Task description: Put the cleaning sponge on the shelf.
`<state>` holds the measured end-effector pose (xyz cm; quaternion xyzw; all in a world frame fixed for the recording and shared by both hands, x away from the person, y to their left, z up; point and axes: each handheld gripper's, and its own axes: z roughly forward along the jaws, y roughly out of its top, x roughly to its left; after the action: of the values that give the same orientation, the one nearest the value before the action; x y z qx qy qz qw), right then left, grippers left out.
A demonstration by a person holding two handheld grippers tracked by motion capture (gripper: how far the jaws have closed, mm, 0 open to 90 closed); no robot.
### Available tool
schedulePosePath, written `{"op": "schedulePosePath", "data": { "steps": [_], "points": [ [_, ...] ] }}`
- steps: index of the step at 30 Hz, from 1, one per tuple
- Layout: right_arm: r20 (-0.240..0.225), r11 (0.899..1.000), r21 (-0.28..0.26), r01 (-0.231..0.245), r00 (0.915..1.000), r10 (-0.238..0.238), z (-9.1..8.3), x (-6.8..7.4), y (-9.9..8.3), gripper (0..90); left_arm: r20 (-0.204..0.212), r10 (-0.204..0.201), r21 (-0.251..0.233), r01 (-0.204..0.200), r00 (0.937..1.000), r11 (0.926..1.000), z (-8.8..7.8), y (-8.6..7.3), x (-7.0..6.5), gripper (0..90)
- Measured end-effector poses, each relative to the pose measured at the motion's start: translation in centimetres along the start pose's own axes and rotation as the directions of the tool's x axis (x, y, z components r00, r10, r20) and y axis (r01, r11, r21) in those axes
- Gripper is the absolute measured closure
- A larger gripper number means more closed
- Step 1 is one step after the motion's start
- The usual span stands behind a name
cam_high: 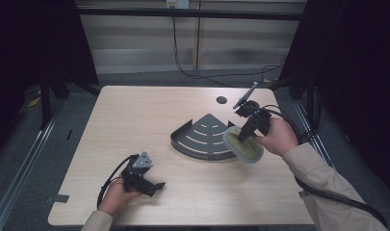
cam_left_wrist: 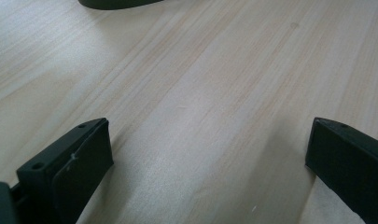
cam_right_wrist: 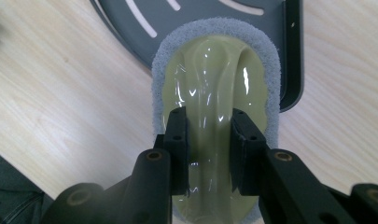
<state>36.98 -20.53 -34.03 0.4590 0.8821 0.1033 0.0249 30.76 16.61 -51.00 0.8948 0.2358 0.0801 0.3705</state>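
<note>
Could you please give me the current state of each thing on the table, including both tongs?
Scrubber pad: gripped by its yellow handle ridge, over the rack's edge.
Corner rack: flat on the table, nothing inside.
Right tongs: shut on the scrubber pad.
Left tongs: open, holding nothing, low over the table.

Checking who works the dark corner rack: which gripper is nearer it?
Right. The right gripper holds a scrubber at the corner rack's edge; the left gripper rests well short of it, open.

A pale wooden table (cam_high: 135, 110) with a round dark hole (cam_high: 221, 100) — black cables (cam_high: 192, 72) trail behind it.
</note>
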Motion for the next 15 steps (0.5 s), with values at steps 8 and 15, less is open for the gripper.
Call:
{"op": "schedulePosePath", "data": {
  "steps": [8, 15],
  "points": [
    [0.007, 1.0, 0.011, -0.006, 1.0, 0.006, 0.0, -0.7, 0.9, 71.5, -0.001, 0.0, 0.0, 0.0, 1.0, 1.0, 0.0, 0.0, 0.0, 0.0],
    [0.017, 1.0, 0.009, -0.006, 0.9998, 0.006, 0.1, -1.1, 1.6, 71.6, -0.001, 0.0, 0.0, 0.0, 1.0, 1.0, 0.0, 0.0, 0.0, 0.0]
  ]
}}
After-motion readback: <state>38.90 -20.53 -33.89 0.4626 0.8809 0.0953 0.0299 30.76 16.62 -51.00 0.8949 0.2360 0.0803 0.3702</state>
